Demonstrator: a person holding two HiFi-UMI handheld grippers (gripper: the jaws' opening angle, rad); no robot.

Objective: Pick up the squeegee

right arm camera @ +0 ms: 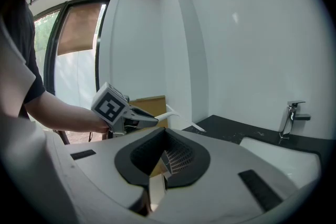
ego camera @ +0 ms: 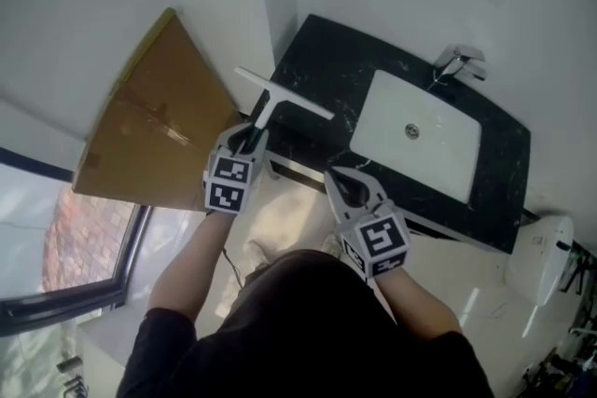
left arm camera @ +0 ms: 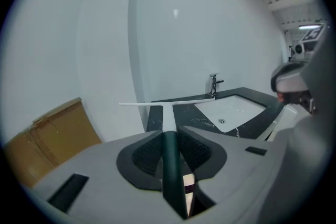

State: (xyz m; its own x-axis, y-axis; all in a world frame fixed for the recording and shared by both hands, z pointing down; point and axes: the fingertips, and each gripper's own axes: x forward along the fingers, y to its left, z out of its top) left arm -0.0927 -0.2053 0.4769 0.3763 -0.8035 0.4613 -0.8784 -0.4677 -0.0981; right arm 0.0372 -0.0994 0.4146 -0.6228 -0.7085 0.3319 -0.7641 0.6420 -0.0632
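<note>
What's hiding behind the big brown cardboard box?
Behind the cardboard box you can see only the white wall that it stands against. The box covers the low part of the wall, so anything tucked there cannot be seen.

The squeegee (ego camera: 280, 95) in the left gripper (ego camera: 250, 133) has a white blade and neck and a dark green handle. Beyond that gripper the counter (ego camera: 317, 51) is black with white veins and the sink (ego camera: 438, 154) is white. To its left, the cardboard box (ego camera: 154, 126) is brown.

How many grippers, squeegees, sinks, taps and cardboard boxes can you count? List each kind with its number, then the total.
Grippers: 2, the left gripper and the right gripper
Squeegee: 1
Sink: 1
Tap: 1
Cardboard box: 1
Total: 6
</note>
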